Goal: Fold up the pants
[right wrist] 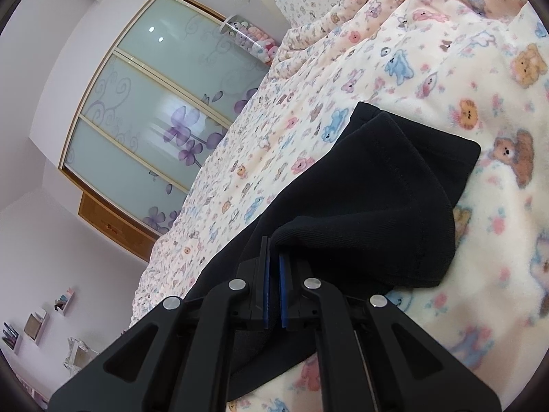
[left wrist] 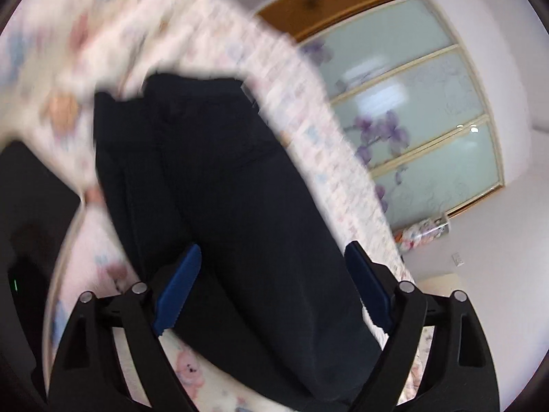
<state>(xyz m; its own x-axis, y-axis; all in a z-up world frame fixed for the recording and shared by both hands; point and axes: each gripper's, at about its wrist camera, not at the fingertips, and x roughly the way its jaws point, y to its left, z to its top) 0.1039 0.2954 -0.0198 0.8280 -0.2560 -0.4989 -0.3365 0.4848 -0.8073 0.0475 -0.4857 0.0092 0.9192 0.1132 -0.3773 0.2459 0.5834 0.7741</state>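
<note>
The black pants (left wrist: 219, 185) lie on a bed under a cream blanket with a bear print (left wrist: 103, 34). In the left wrist view, which is blurred, my left gripper (left wrist: 271, 267) is open, its blue pads wide apart just above the pants and holding nothing. In the right wrist view my right gripper (right wrist: 273, 261) is shut on a fold of the black pants (right wrist: 387, 189), pinching the cloth between its blue pads. A leg of the pants is doubled over, its hem end lying on the blanket (right wrist: 429, 51).
A wardrobe with frosted glass doors and purple flowers (right wrist: 154, 120) stands beside the bed; it also shows in the left wrist view (left wrist: 411, 110). A clear tube of plush toys (right wrist: 250, 39) stands by it. Small wall shelves (right wrist: 37, 322) are at the lower left.
</note>
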